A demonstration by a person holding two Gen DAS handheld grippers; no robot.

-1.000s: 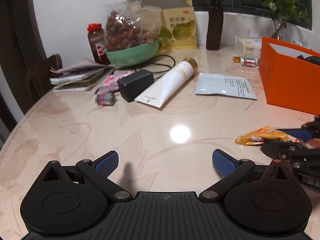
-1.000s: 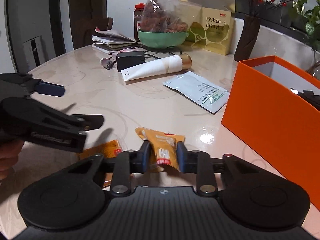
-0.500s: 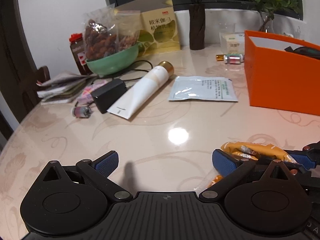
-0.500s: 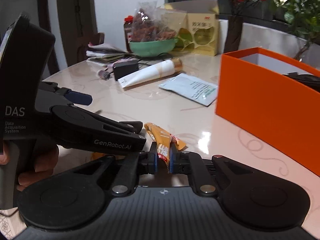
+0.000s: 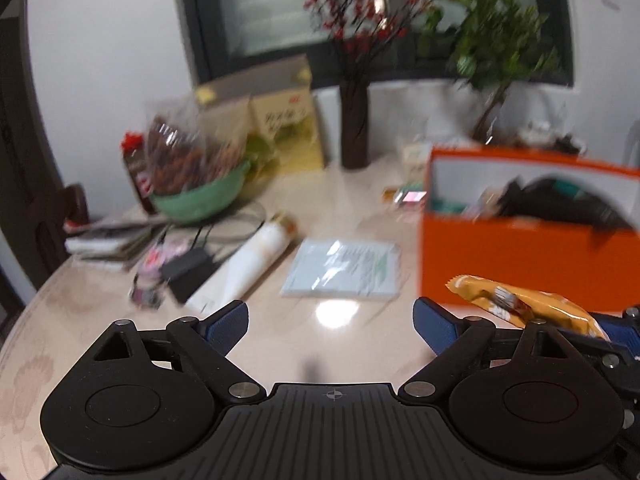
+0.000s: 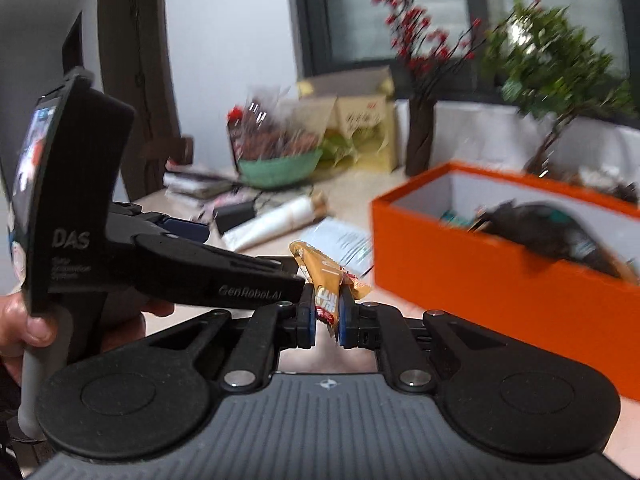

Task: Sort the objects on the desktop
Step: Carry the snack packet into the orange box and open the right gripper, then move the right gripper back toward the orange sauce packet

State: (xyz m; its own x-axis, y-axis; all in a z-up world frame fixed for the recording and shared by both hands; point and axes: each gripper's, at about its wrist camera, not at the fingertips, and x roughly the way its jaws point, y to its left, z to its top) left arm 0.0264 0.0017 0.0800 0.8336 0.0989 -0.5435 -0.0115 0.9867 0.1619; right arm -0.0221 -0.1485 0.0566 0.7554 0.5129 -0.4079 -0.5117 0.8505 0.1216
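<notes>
Since a second ago we see both grippers lifted off the table, and the orange snack packet that lay on the tabletop now hangs in the air, carried up with the right gripper. Its blue pads are clenched on the lower end of the packet, whose upper end sticks up and leans to the left. In the left wrist view the same packet shows at the right edge, in front of the near wall of the orange box.

The left gripper holds nothing: its jaws have just been closing a little, yet they stand wide apart with only bare tabletop between them. In the right wrist view it sits just to the left of the right one, gripped by a hand.

The orange box stands open at the right, with dark things inside that are too blurred for us to name. Farther back on the table lie a white sachet, a white tube, a black adapter and a green bowl, all smeared by motion.
</notes>
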